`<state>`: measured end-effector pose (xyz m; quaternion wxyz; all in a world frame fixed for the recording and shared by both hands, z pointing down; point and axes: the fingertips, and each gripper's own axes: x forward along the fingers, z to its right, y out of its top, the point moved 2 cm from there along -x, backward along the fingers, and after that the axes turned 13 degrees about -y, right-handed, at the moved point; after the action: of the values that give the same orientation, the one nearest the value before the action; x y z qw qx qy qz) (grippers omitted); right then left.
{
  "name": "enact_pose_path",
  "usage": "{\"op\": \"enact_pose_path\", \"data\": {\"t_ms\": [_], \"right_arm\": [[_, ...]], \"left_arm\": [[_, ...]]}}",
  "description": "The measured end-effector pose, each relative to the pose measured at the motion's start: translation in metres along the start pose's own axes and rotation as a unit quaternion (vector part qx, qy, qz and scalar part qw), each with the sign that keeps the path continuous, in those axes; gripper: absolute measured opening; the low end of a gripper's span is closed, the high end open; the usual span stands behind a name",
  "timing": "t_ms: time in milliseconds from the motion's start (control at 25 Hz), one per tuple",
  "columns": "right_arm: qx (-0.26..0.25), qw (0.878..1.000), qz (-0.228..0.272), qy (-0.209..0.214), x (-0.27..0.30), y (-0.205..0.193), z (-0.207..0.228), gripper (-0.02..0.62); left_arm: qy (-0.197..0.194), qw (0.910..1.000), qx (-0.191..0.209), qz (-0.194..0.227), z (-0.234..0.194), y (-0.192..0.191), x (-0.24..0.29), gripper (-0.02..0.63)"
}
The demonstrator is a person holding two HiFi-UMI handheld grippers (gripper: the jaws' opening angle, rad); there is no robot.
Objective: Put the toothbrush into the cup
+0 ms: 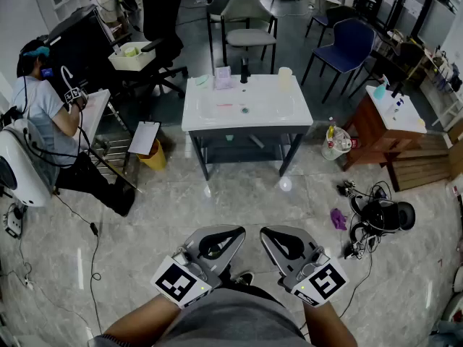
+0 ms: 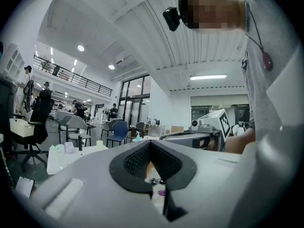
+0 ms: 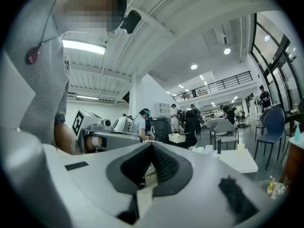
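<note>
At waist level, close to the body, left gripper [image 1: 219,241] and right gripper [image 1: 287,243] are held side by side. Each has its jaws pressed together w/ nothing between them, which is confirmed in both gripper views.

Task items are well apart from them, across the floor on the white table [image 1: 289,114]. The pale cup [image 1: 285,78] is seen upright near the back right corner. The toothbrush [image 1: 223,105] is taken to be the thin reddish streak mid-table, but it's too small to be confirmed. Task is judged not started.

Risks from here:
- Wrong pick: brush ID is shaky at this range. A lilac item [image 1: 222,78] and a greenish item [image 1: 201,80] are also seen at the back edge.
- Approach w/ jaws closed: the brush would be shoved away, not gripped. Jaws must be opened before descent.
- Brush appears to lie flat, so low profile. Pads could be scraped on the tabletop, or the brush squirted out if it's pinched off-centre.
- Cup is prob. light and empty, so it could be tipped if the rim is clipped or the brush is fed in at an angle.
- Dark bottle [image 1: 244,69] stands near the cup and could be knocked on reach-over.
- Floor: headset and cables [image 1: 380,215] lie to the right of the path, so there's a snag/trip risk if that side is taken.
- Seated person [image 1: 51,114] at left should be kept clear of.
</note>
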<state>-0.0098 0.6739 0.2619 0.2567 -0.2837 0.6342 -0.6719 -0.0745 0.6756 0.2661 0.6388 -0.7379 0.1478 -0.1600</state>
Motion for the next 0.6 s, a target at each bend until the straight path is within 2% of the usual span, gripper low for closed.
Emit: {"op": "enact_pose_path", "data": {"t_ms": [360, 600], "right_arm": [[0.006, 1.0, 0.002, -0.006, 0.011, -0.001, 0.01, 0.012], [0.013, 1.0, -0.005, -0.009, 0.028, -0.002, 0.024, 0.014]], "left_arm": [[0.009, 0.9999, 0.008, 0.003, -0.011, -0.002, 0.007, 0.006], [0.025, 0.9996, 0.011, 0.0, -0.035, 0.001, 0.01, 0.008]]}}
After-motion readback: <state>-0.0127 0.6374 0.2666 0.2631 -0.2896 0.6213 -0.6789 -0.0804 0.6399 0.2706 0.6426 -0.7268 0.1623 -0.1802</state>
